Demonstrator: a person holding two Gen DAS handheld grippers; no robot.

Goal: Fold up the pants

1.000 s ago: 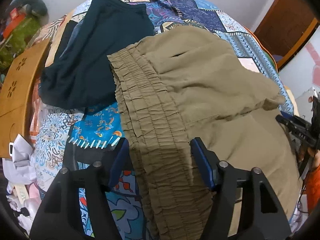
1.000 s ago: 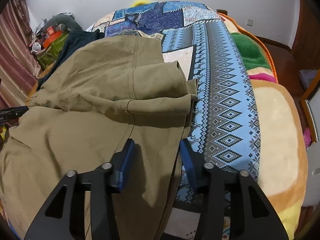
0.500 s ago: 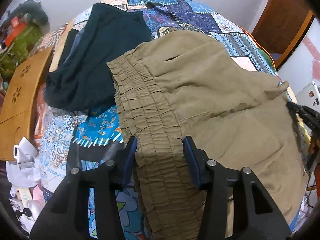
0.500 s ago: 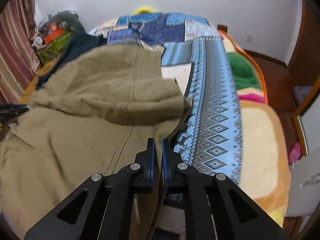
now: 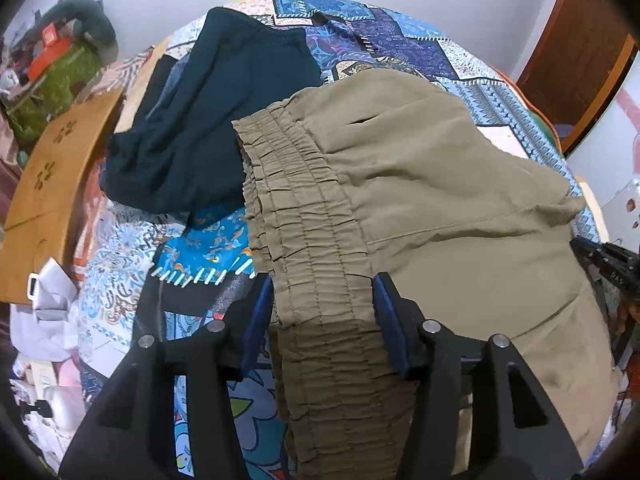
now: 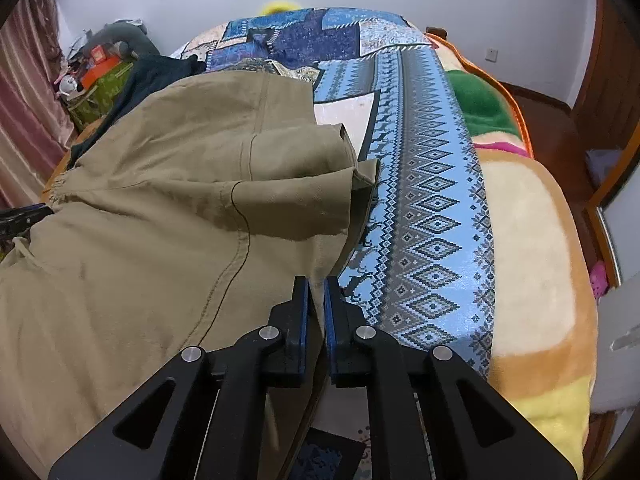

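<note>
Right gripper [image 6: 316, 304] pinches the khaki pants [image 6: 168, 208] hem on the bed; left gripper [image 5: 322, 308] straddles the waistband [image 5: 304, 216], jaws spread (should clamp before lifting, keeping edges level).

Khaki cotton pants with a ruched elastic waistband [image 5: 420, 208] lie spread on the bed, waistband on the left side, gathered in stitched rows. Fabric is creased, one layer already folded over the other across the middle, with the folded leg's hem [image 6: 344, 148] at the right edge.
</note>
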